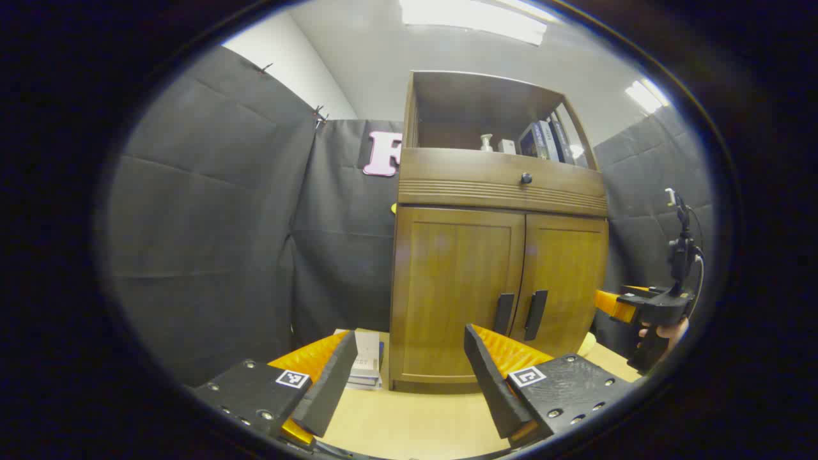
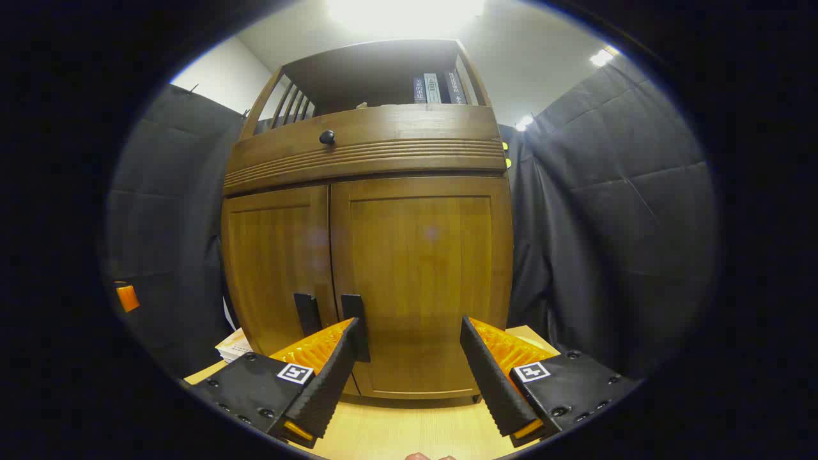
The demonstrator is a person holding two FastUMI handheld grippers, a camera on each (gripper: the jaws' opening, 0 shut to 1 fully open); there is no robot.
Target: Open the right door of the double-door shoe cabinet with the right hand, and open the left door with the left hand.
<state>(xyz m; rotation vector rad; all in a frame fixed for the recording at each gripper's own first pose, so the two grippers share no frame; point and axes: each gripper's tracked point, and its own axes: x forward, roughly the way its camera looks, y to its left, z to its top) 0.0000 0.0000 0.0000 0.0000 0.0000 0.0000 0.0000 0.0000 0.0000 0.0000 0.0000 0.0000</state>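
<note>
The wooden shoe cabinet stands on a light table with both doors closed. In the left gripper view its left door and right door meet at two dark vertical handles. My left gripper is open, a short way in front of the left door, holding nothing. In the right gripper view the right door faces me, with its handle just above one fingertip. My right gripper is open and holds nothing. It also shows at the far right, held by a hand.
A drawer with a round knob sits above the doors, under an open shelf with books and a small bottle. A stack of papers lies on the table left of the cabinet. Black cloth walls surround the booth.
</note>
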